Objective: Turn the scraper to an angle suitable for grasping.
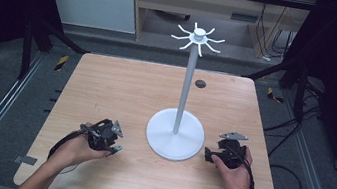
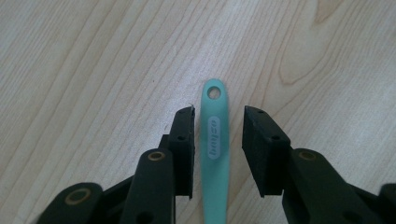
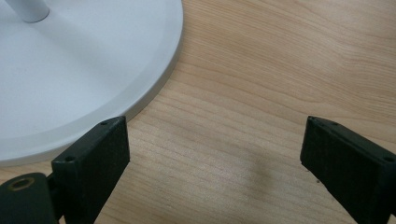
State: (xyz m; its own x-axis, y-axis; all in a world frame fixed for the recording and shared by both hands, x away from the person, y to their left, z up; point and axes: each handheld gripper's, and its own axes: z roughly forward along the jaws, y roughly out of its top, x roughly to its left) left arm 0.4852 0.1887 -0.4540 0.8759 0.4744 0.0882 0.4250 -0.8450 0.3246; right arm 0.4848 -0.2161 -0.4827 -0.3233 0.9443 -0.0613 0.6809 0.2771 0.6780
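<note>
Teal plastic toothbrush handle (image 2: 215, 140) lies flat on the pale wooden worktop (image 1: 122, 87) between the left hand-held gripper's (image 2: 218, 140) released jaws, awaiting a closing pinch; right hand-held gripper (image 3: 212, 163) gapes empty beside the white stand base (image 3: 70, 70).

A mint-green handle (image 2: 215, 149) with a grey label lies on the pale wood-grain bench (image 2: 93, 70), by a white stand (image 1: 175, 131).

left gripper (image 1: 109, 142) low on table (image 1: 108, 80) | right gripper (image 1: 216, 156) beside white stand (image 1: 175, 135) base | grippers well apart
</note>
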